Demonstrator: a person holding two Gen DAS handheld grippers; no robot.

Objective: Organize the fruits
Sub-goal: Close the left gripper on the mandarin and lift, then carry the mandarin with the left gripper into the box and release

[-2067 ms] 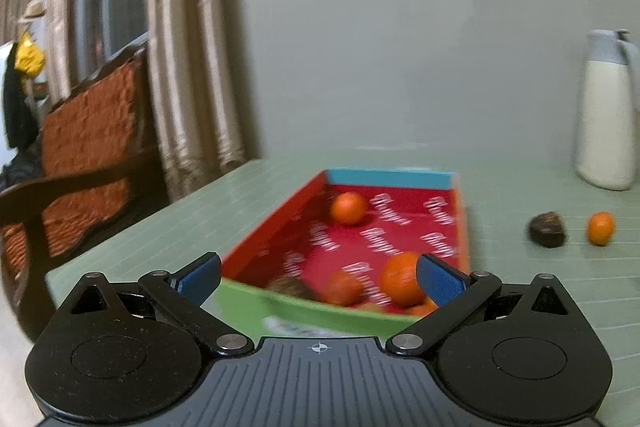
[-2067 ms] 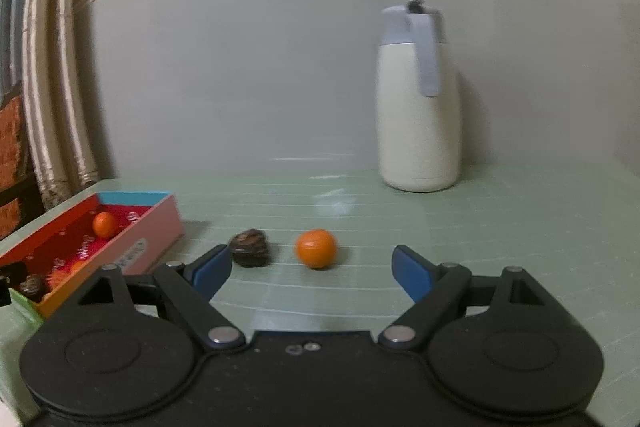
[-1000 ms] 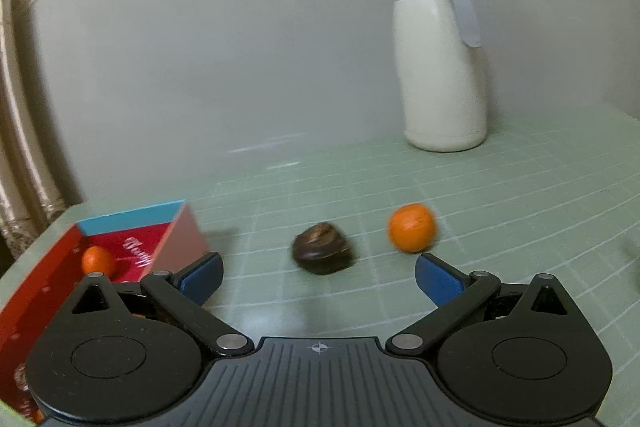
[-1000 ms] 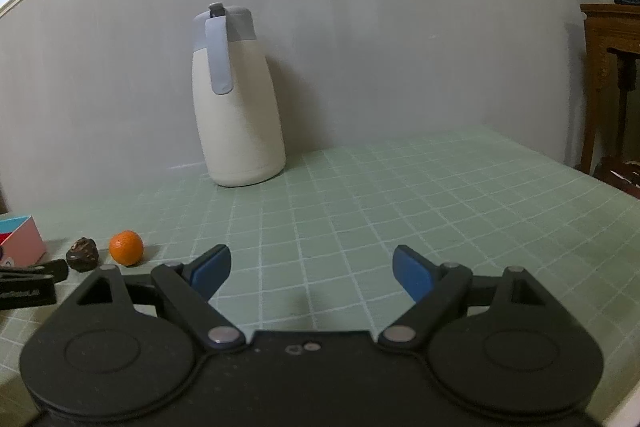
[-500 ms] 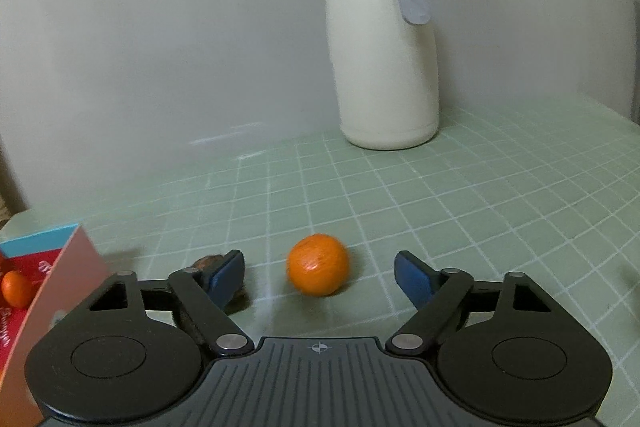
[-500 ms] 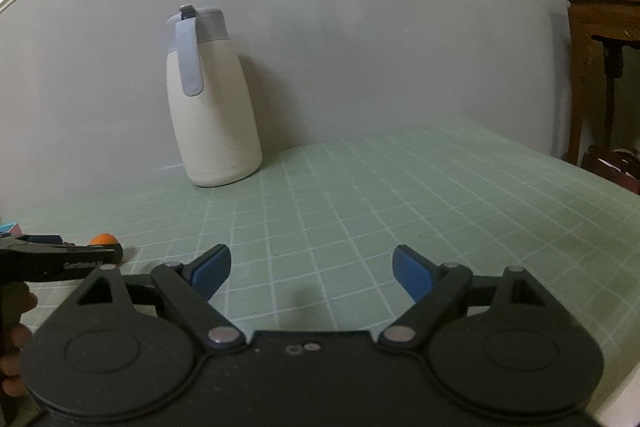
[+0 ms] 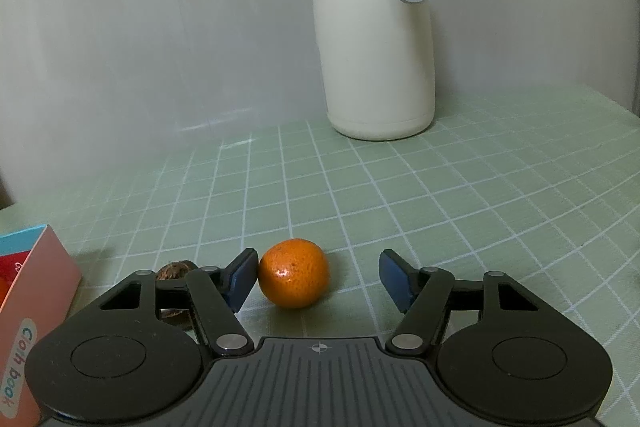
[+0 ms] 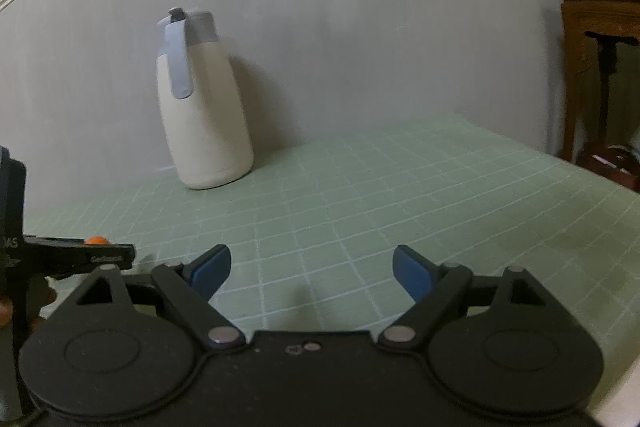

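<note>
Tabletop (image 7: 480, 195): pale green, white grid lines. Mandarin (image 7: 294, 273): bright orange, glossy highlight. Dark fruit (image 7: 174, 271) beside it: brown, mostly hidden. Jug (image 7: 376, 39): cream body, grey lid and handle. Box (image 7: 36, 283): pink side, light blue rim, red inside, multicoloured lettering. Left tongs (image 7: 316, 281) and right tongs (image 8: 310, 271): black frames, blue pads. Wall (image 7: 160, 27): plain grey-white. Side table (image 8: 596, 39): dark brown wood.

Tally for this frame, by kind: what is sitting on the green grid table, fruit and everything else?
Orange fruit: 1
Dark brown fruit, half hidden behind the left tongs: 1
Cream jug: 1
Box, only a corner in view: 1
Total: 4
</note>
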